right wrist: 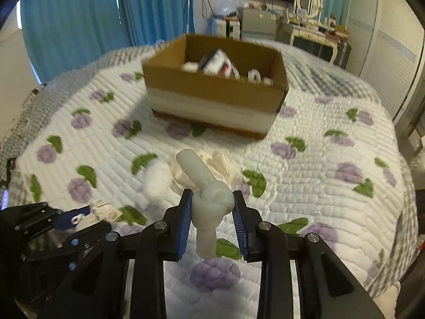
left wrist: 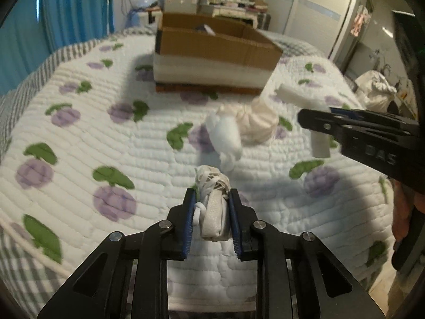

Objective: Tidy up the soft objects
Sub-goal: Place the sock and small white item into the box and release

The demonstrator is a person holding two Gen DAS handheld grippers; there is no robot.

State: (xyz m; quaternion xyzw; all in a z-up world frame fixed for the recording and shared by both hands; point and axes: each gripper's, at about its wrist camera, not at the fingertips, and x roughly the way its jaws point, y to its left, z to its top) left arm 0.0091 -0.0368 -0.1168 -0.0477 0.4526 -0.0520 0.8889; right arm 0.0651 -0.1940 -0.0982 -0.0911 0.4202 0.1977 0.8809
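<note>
Jaws of left gripper (left wrist: 212, 199) pinch white wrapped bundle (left wrist: 212, 186); right gripper (right wrist: 212, 199) pinches knotted pale foam tube (right wrist: 209, 196), lower centre. Brown cardboard box (right wrist: 212, 98), upper centre, holds some items. Cream cloth bundle (left wrist: 256, 122) and white fluffy wad (left wrist: 225, 141) left on quilted bed (left wrist: 79, 133).

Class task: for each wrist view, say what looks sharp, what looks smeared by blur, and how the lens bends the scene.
Left wrist view: the left gripper and its white bundle are sharp; the fluffy white item and cardboard box smear. Right wrist view: the right gripper and knotted foam piece are crisp; the box smears. Both: the quilt bulges, corners black.
</note>
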